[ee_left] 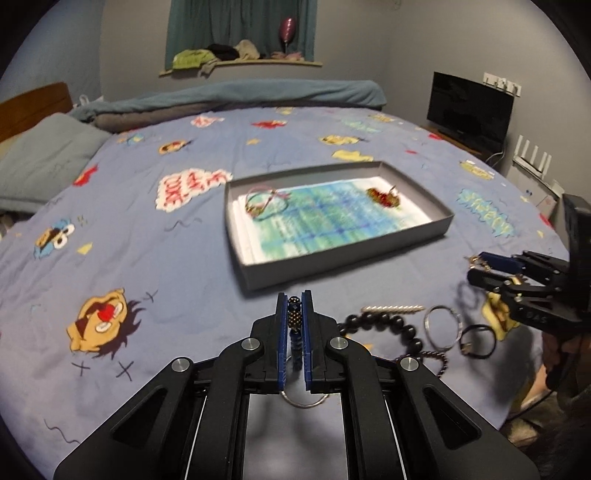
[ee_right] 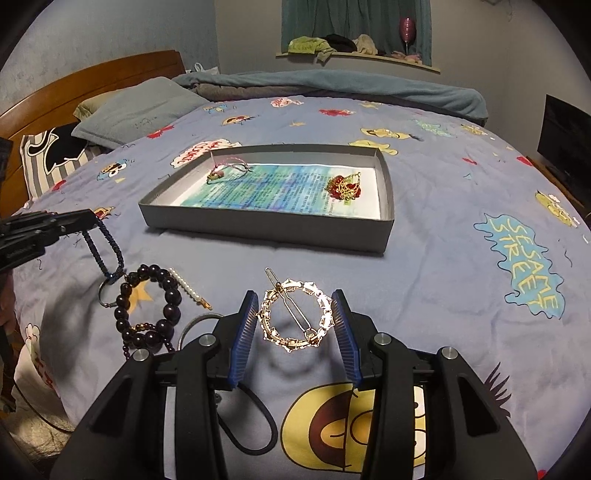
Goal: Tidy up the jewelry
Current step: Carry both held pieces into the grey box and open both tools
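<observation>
While the left tool (ee_left: 294,314) is clamped on a limp blue braided bracelet (ee_right: 103,247) above the bed (ee_right: 424,258), the right tool (ee_right: 294,325) stands apart around a light, stiff, delicate gold hair clip (ee_right: 295,317); grip its rim gently

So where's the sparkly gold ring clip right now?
In the right wrist view the gold ring clip sits between the right gripper's open fingers, just above the bedsheet, nearer than the grey box.

A home bedroom: a bed (ee_right: 424,236) with a cartoon-print sheet, a pillow (ee_right: 140,107), a wooden headboard (ee_right: 92,79), a curtained window (ee_right: 354,22) with clothes on its sill, and a television (ee_left: 469,107).
</observation>
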`<state>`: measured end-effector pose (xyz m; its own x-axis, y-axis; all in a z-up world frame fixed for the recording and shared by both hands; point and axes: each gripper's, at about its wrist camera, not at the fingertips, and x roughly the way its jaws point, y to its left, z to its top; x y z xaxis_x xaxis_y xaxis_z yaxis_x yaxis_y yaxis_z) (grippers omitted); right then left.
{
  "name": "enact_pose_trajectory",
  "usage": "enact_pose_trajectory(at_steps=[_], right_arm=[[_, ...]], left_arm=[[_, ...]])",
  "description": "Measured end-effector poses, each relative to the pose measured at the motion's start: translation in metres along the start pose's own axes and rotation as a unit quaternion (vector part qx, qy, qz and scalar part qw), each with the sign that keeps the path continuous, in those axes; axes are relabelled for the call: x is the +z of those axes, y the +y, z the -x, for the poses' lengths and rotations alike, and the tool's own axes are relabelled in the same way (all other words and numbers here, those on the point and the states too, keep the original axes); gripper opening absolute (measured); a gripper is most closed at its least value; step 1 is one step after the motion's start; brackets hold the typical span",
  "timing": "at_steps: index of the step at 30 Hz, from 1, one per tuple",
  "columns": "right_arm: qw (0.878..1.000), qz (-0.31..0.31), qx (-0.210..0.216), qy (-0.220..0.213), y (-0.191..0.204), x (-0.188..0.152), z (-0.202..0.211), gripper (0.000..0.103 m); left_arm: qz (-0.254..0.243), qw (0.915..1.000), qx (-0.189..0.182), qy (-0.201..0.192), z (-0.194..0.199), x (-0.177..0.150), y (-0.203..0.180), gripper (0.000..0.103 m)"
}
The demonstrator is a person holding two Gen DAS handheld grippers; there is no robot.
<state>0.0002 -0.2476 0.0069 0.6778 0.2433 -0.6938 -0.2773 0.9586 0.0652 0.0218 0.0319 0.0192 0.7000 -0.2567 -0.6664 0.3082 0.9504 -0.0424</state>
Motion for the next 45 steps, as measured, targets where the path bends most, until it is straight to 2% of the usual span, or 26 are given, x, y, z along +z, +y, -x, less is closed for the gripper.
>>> enact_pose_trajectory(at_steps=[5, 13, 19, 27, 36, 41, 45], right_arm=[[1.000, 0.000, 0.005, -0.011, -0.001, 0.007, 0.007, 0.041], [0.999, 0.009, 0.001, -0.036, -0.005, 0.040, 0.011, 0.041], [0.998, 0.010, -0.008, -0.063, -0.011, 0.071, 0.008, 0.041], [0.997, -0.004, -0.016, -0.070, -0.026, 0.103, -0.013, 0.041], [0.999, -0.035, -0.013, -0.040, -0.044, 0.103, -0.052, 0.041], [0.999, -0.037, -0.016, -0.008, -0.050, 0.096, -0.075, 0.041], [0.998, -0.051, -0.015, 0.028, -0.054, 0.090, -0.092, 0.041]], left_arm=[[-0.004, 0.9999, -0.001, -0.013, 0.014, 0.012, -0.005, 0.008], [0.001, 0.9995, 0.001, -0.031, 0.021, 0.036, 0.000, 0.008], [-0.004, 0.9991, 0.012, -0.041, 0.013, 0.063, 0.010, 0.008], [-0.013, 0.9984, 0.016, -0.053, -0.009, 0.100, 0.014, 0.008], [-0.014, 0.9990, -0.030, -0.029, -0.058, 0.115, -0.006, 0.008], [-0.007, 0.9985, -0.055, -0.001, -0.088, 0.105, -0.016, 0.008], [-0.001, 0.9984, -0.047, 0.031, -0.111, 0.087, -0.013, 0.008]])
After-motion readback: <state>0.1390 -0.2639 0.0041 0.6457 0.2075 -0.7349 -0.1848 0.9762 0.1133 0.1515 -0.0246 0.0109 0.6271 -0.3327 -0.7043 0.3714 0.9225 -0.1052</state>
